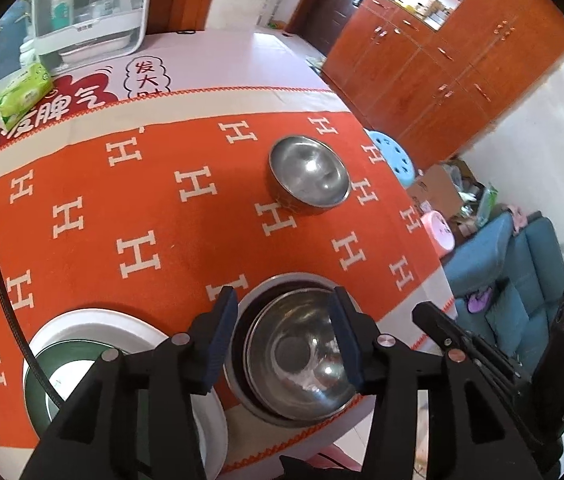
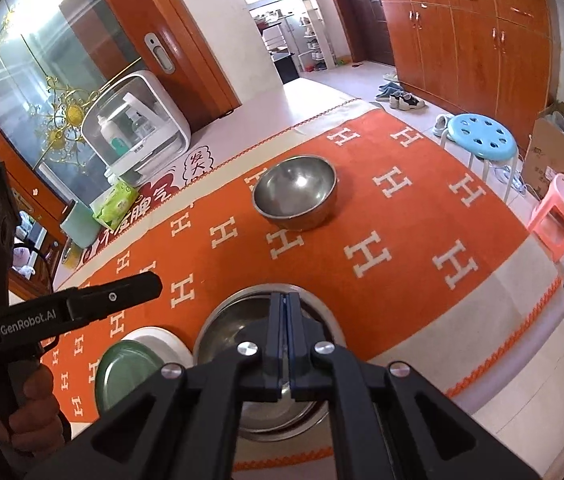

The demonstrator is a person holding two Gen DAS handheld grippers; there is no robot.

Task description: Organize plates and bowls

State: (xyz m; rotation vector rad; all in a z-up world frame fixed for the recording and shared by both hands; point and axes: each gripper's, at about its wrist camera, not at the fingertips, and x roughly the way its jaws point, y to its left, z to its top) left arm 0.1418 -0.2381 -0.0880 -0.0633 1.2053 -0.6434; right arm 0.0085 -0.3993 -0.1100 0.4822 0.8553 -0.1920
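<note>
A lone steel bowl (image 1: 309, 176) stands on the orange cloth (image 1: 122, 208) toward the far right; it also shows in the right wrist view (image 2: 294, 192). Near the front edge, a steel bowl (image 1: 301, 356) sits nested inside a wider steel bowl (image 1: 278, 282). My left gripper (image 1: 285, 340) is open above this stack, its pads apart on either side. A green plate (image 1: 82, 356) lies on a white plate (image 1: 94, 320) to the left. My right gripper (image 2: 286, 320) is shut, jaws together, above the stacked bowls (image 2: 222, 332); whether it pinches the rim I cannot tell.
A tissue pack (image 1: 18, 94) and a white appliance (image 1: 90, 8) stand at the table's far side. A blue stool (image 2: 481, 136) and a pink stool (image 2: 561, 212) stand on the floor to the right. The table's front edge is right below the grippers.
</note>
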